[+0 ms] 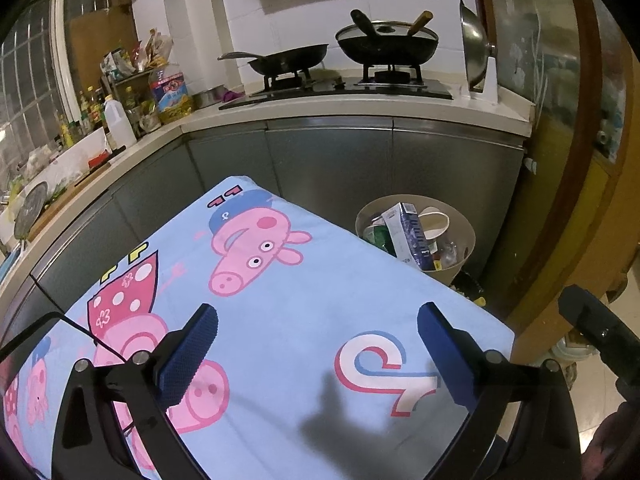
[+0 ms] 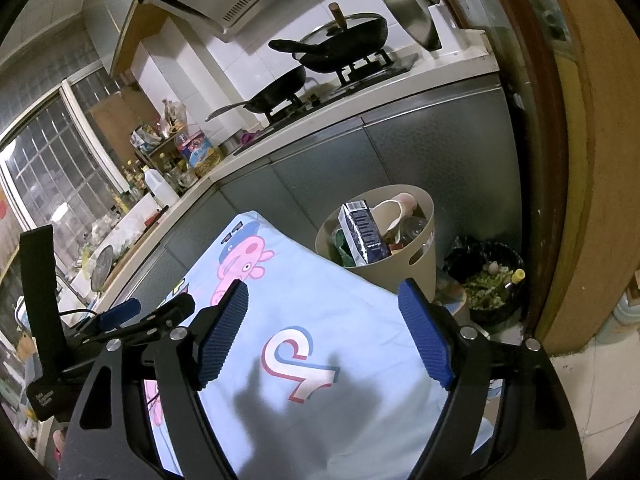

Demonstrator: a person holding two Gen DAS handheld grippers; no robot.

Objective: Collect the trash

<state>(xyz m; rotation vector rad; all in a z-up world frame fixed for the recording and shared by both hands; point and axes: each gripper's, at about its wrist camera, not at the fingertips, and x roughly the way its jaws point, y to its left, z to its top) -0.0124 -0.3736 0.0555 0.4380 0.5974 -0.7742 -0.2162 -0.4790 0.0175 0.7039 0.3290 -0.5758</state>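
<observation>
A beige trash bin (image 1: 460, 236) (image 2: 416, 264) stands on the floor past the far right corner of the table. It holds a blue carton (image 1: 412, 236) (image 2: 362, 232), a crushed paper cup (image 1: 434, 222) (image 2: 390, 210) and other trash. The table is covered by a light blue cartoon-pig cloth (image 1: 312, 312) (image 2: 320, 308) with no loose trash showing on it. My left gripper (image 1: 318, 324) is open and empty above the cloth. My right gripper (image 2: 324, 300) is open and empty above the cloth, with the left gripper (image 2: 132, 312) to its left.
A kitchen counter (image 1: 360, 108) with a stove, two black pans (image 1: 296, 58) (image 2: 344, 46) and bottles (image 1: 116, 120) runs behind the table. A black bag of food scraps (image 2: 490, 280) sits on the floor right of the bin. A wooden door frame (image 2: 576, 160) stands at the right.
</observation>
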